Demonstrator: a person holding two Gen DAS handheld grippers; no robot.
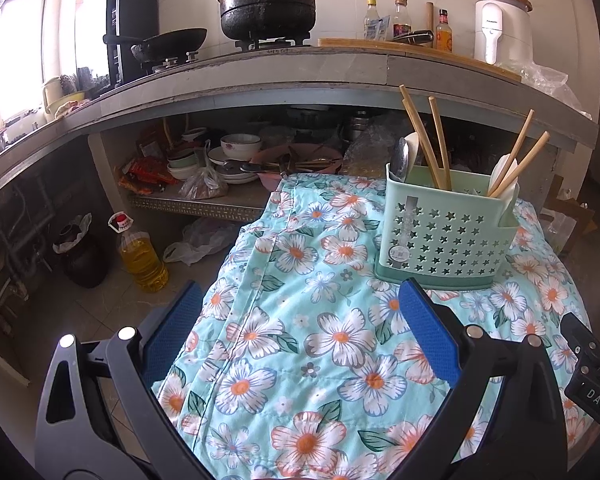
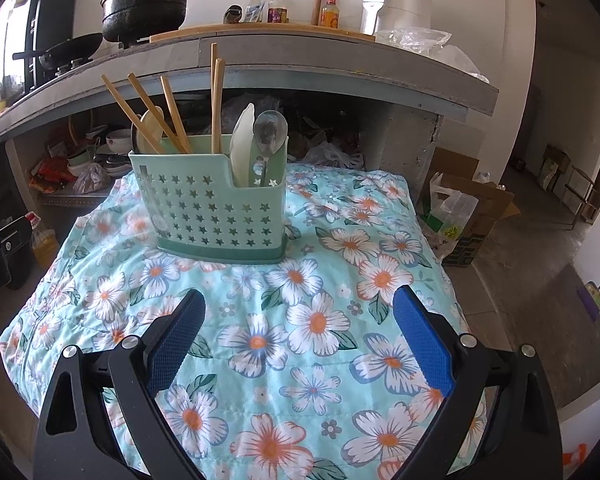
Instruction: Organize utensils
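Kitchen clutter fills the background: a grey counter with a black pot on a gas burner, sauce bottles and a white appliance, and under it a shelf of bowls and plates. In front of that stands a low surface covered by a floral cloth (image 2: 320, 320), turquoise with white and orange flowers.

Both tools hang over the near part of that cloth. The right gripper (image 2: 298, 340) has its blue-padded fingers (image 2: 424, 344) spread wide with nothing between them but fabric. The left gripper (image 1: 300, 340) is likewise spread wide and empty, set toward the left edge of the cloth, its right finger pad pointing at the near left corner of the caddy.

Further out, on the far half of the cloth, sits a mint-green utensil caddy (image 2: 208, 208) with star-shaped cut-outs, upright and apart from both grippers. In the right wrist view its larger left compartment holds several wooden chopsticks (image 2: 168, 120) leaning left, along with a pale spoon; a further pair of chopsticks stands nearly upright near the middle. The lower pocket at the right end holds a metal spoon (image 2: 270, 130) and a white spoon (image 2: 242, 140), bowls up.

No loose utensil shows anywhere on the cloth in either view. Judging from that, the sorting looks essentially finished: everything visible is already standing in the caddy, chopsticks mostly in one part and spoons in another. What might remain is tidying the stray spoon among the chopsticks, or simply drawing both tools away.
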